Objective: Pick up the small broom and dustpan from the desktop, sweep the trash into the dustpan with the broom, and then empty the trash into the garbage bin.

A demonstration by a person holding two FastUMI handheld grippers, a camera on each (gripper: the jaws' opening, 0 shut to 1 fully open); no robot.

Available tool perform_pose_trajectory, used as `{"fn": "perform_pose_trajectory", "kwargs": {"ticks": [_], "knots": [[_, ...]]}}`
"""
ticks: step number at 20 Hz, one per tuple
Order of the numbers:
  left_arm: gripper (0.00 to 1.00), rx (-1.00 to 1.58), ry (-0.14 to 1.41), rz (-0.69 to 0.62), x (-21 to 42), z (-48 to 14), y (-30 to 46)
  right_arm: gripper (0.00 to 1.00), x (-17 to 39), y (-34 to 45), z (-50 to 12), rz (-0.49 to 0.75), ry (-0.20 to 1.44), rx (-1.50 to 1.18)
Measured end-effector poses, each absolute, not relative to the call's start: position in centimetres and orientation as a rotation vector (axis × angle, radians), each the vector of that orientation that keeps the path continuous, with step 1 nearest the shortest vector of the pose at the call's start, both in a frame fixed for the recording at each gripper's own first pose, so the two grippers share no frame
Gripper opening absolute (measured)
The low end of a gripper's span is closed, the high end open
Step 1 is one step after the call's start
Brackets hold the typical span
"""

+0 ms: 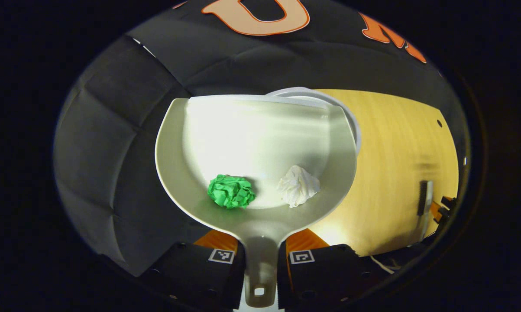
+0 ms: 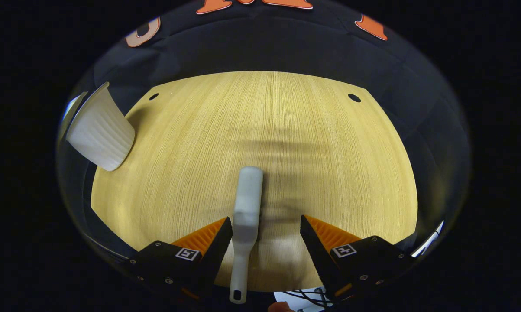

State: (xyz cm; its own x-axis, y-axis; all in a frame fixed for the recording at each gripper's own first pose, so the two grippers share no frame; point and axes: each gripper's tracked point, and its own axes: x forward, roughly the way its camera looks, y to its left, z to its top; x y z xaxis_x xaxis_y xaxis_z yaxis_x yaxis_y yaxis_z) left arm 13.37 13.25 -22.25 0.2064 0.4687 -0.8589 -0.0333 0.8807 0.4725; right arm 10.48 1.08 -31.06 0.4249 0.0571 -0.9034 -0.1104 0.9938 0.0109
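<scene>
Left gripper view: your left gripper (image 1: 260,260) clamps the dustpan (image 1: 260,143) handle, green wad (image 1: 231,191) and white wad (image 1: 298,186) inside, bin rim (image 1: 351,117) just behind | right gripper (image 2: 265,240) gapes, broom (image 2: 246,216) on counter (image 2: 286,130) | tilt off-centre and wads miss the bin.

Two paper wads (image 1: 232,191) in dustpan (image 1: 173,143); bin (image 1: 351,117) behind dustpan.

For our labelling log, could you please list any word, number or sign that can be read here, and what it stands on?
No readable words or numbers on the dustpan, green paper ball, white paper ball, broom or garbage bin.
Square coded markers on the fingers of the left gripper and right gripper: patterns, not text.
</scene>
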Motion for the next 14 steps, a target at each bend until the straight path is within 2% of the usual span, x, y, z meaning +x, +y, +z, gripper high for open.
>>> {"fn": "perform_pose_trajectory", "kwargs": {"ticks": [14], "knots": [[0.31,1.002,1.301,0.36,15.5,-19.7,15.2,0.95,10.2,-0.9,-31.9,0.02,1.189,-0.135]]}}
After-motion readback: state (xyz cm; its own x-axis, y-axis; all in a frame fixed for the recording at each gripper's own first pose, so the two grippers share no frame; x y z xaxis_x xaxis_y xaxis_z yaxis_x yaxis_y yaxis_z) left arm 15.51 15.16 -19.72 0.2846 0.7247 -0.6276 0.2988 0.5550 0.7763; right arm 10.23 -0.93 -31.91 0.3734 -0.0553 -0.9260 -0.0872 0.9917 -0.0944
